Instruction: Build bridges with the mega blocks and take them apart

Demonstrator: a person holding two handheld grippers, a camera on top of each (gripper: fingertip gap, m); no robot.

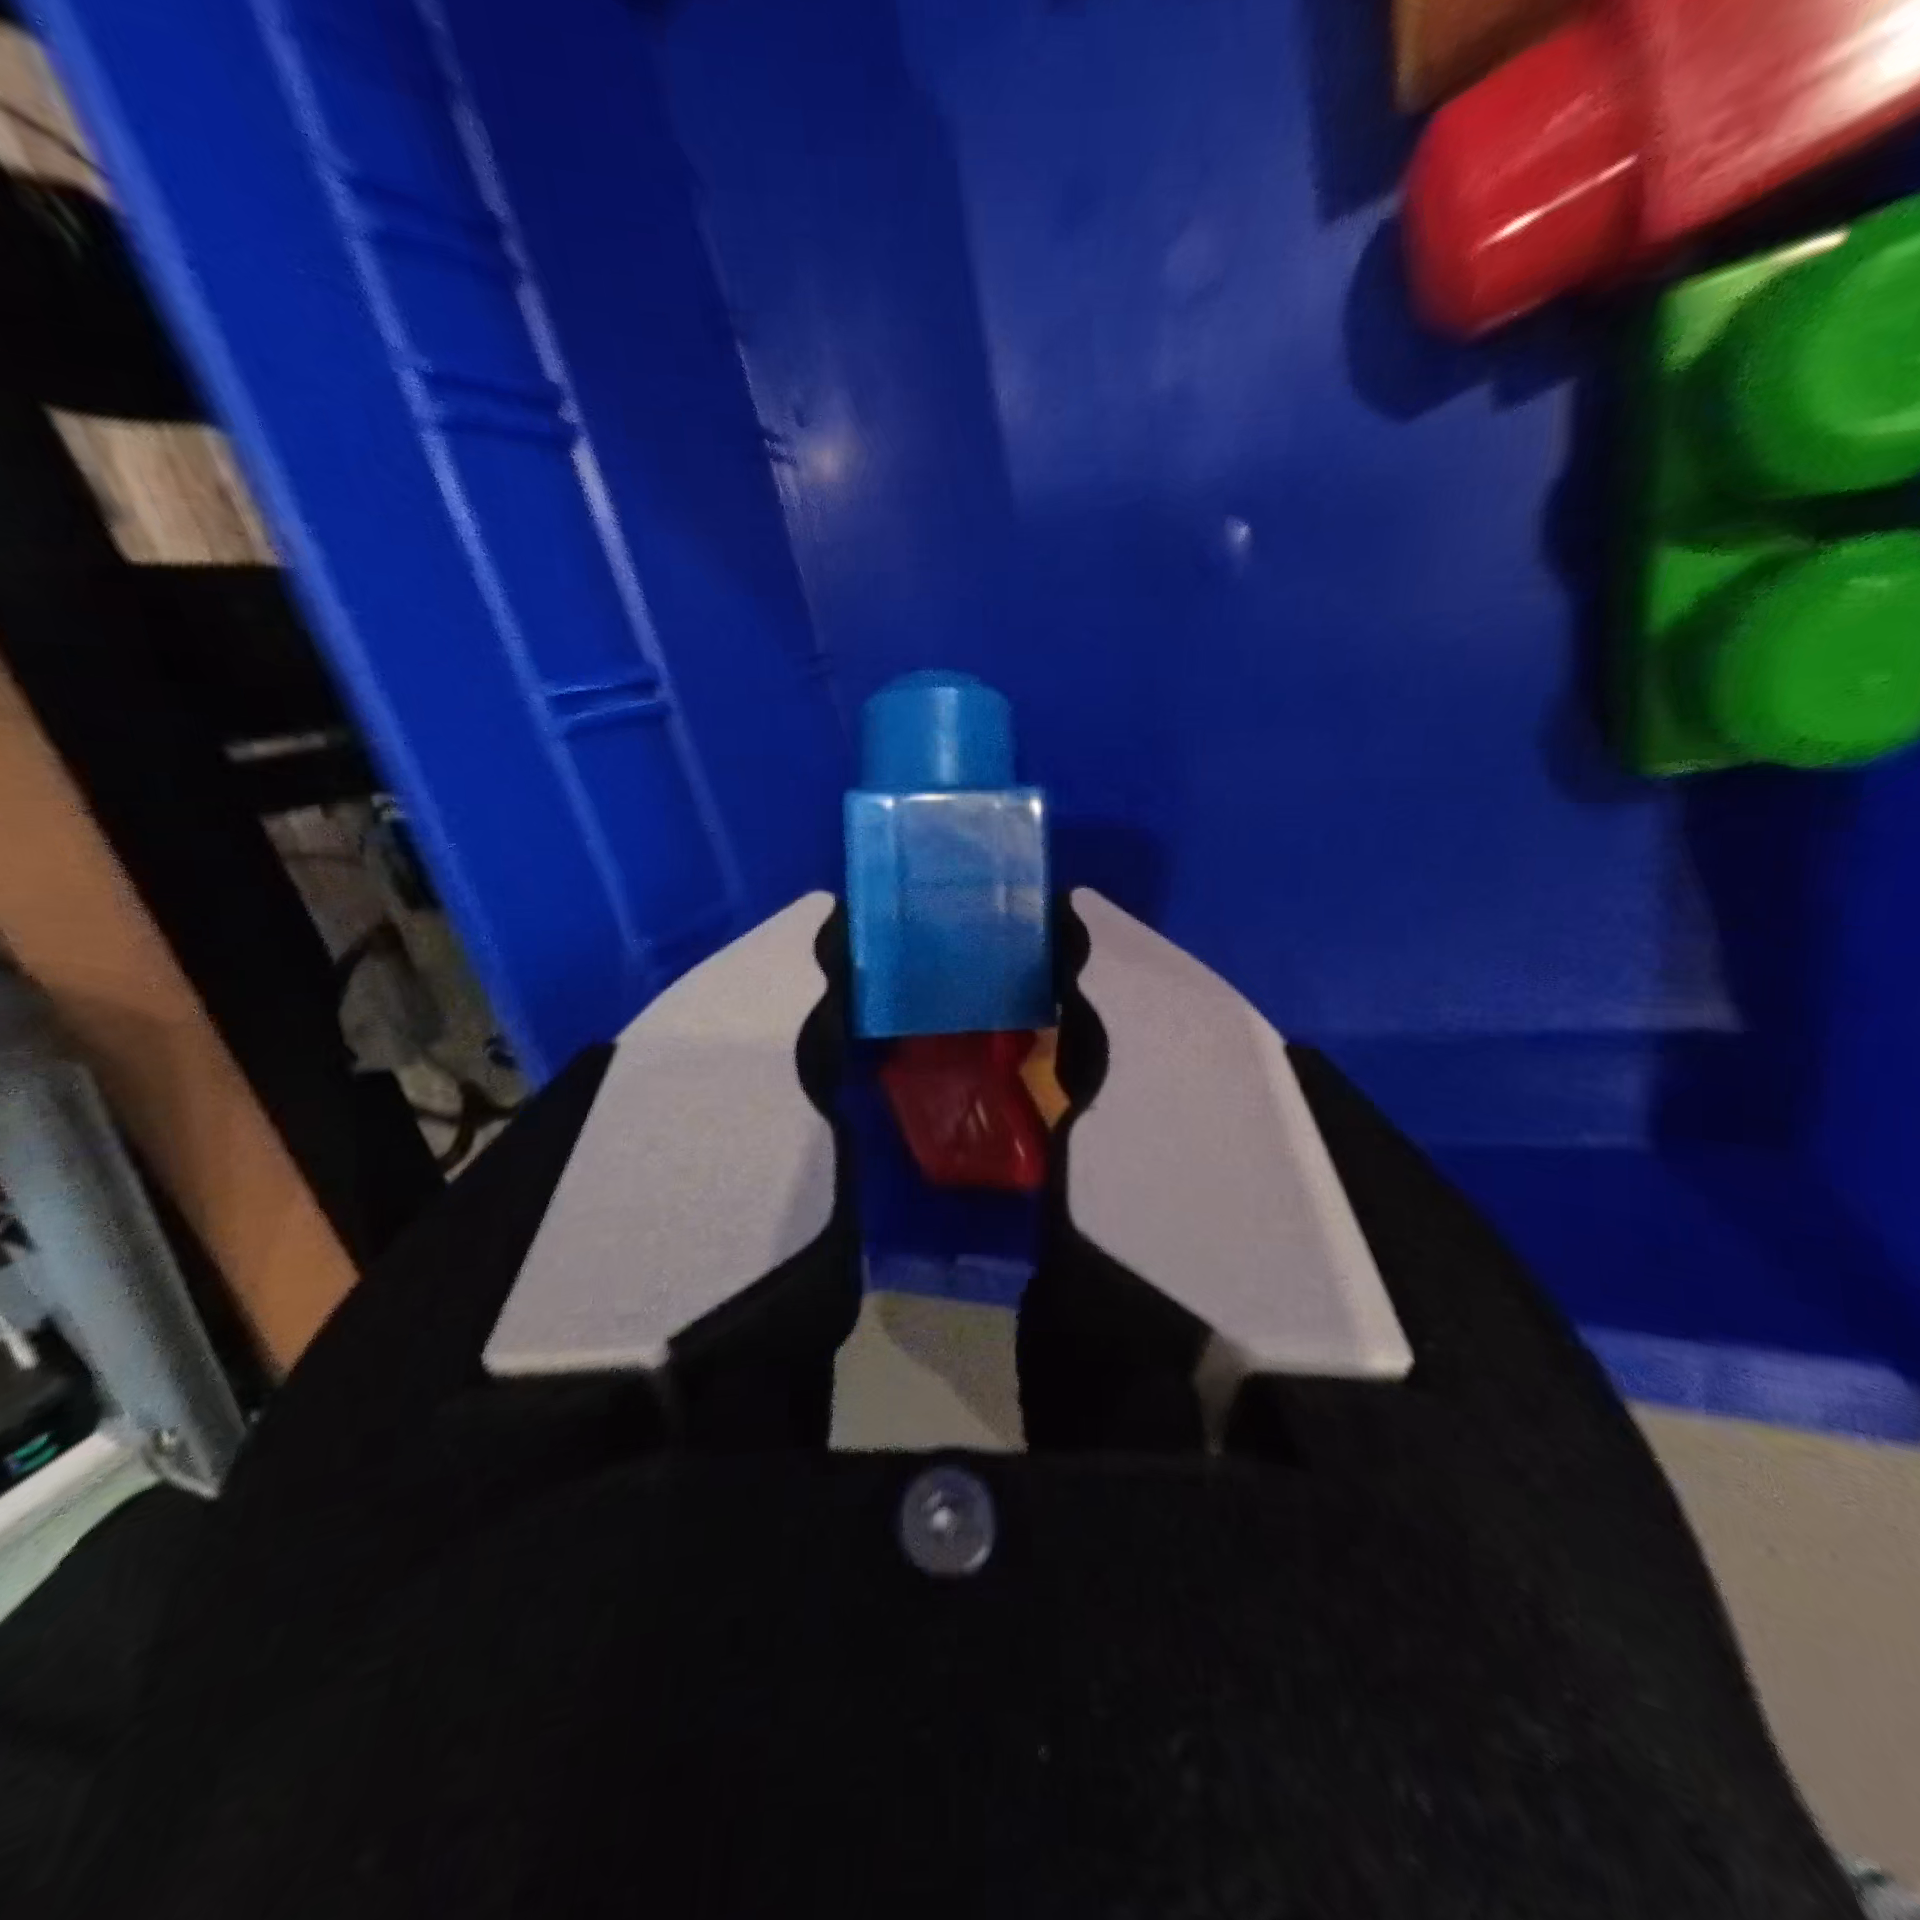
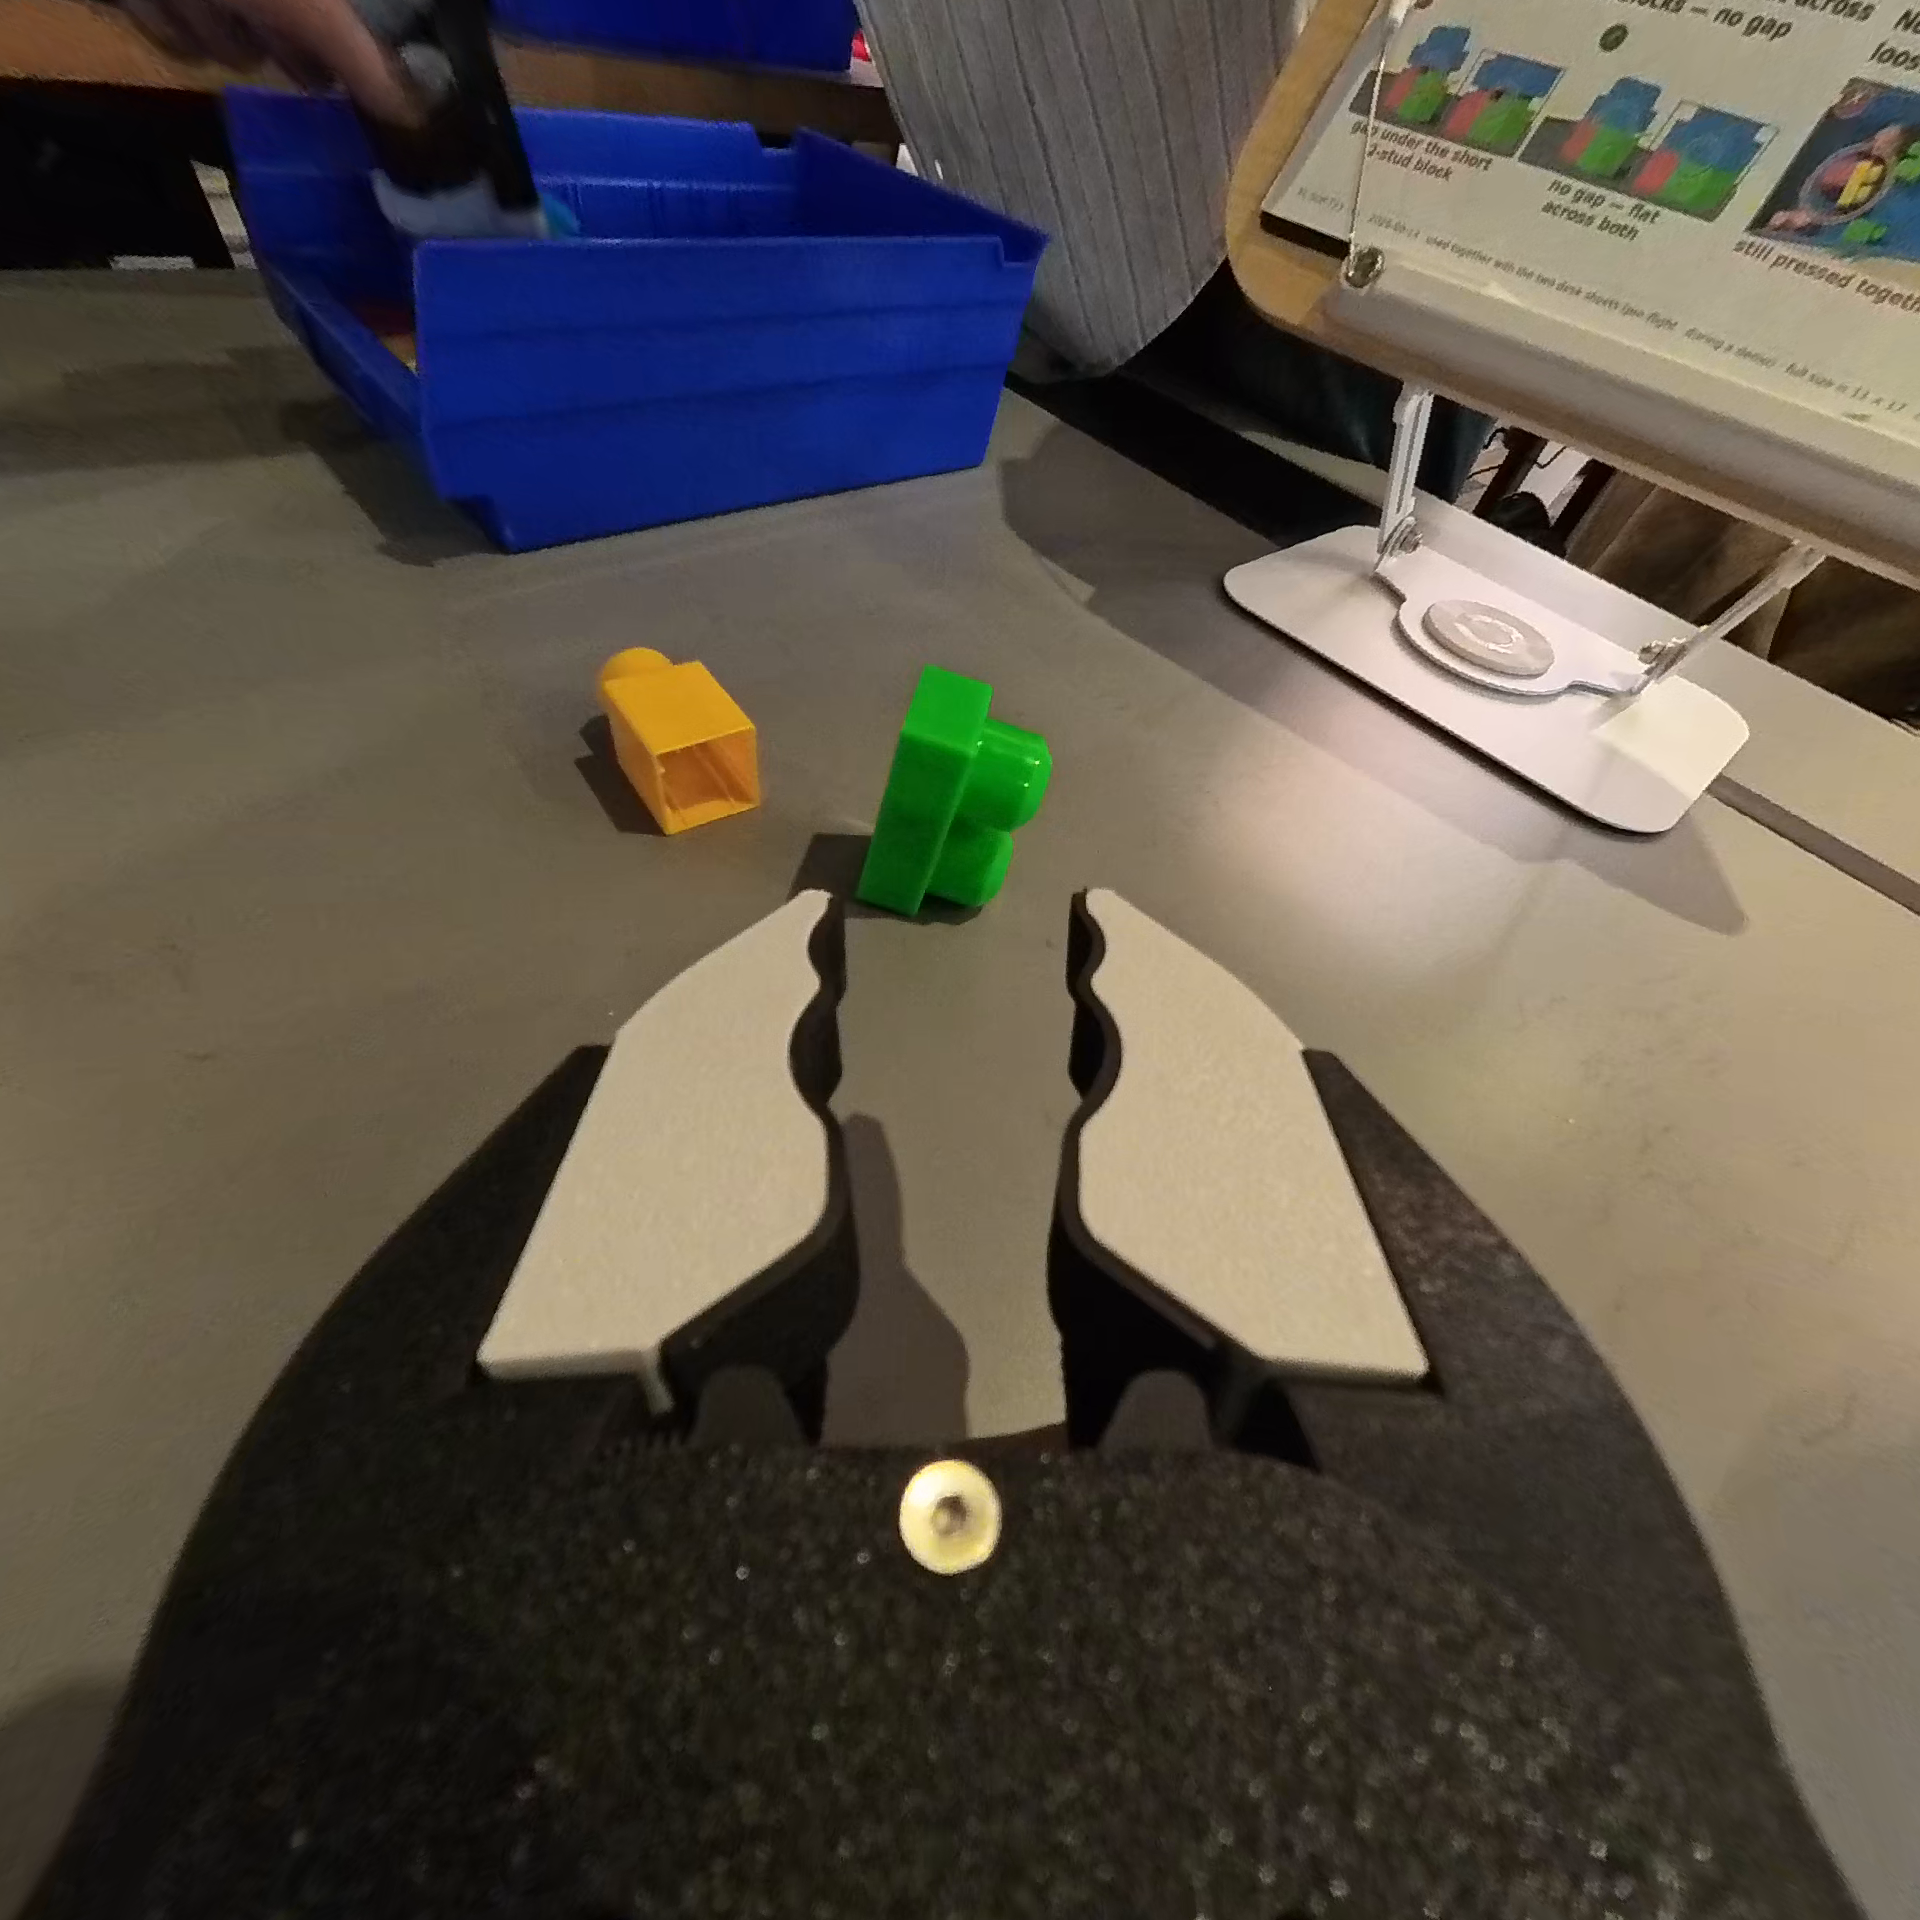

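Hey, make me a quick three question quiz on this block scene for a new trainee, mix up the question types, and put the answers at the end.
1. True or false: the left gripper is shut on a single-stud blue block.
2. Multiple choice: the right gripper is A) shut on the green block, B) open and holding nothing, C) inside the bin.
3. Fill in: on the grey table, the yellow block lies on its ____, hollow end toward the right wrist camera.

Key
1. True; it is over the blue bin.
2. B; the green block sits just beyond its tips.
3. Side.
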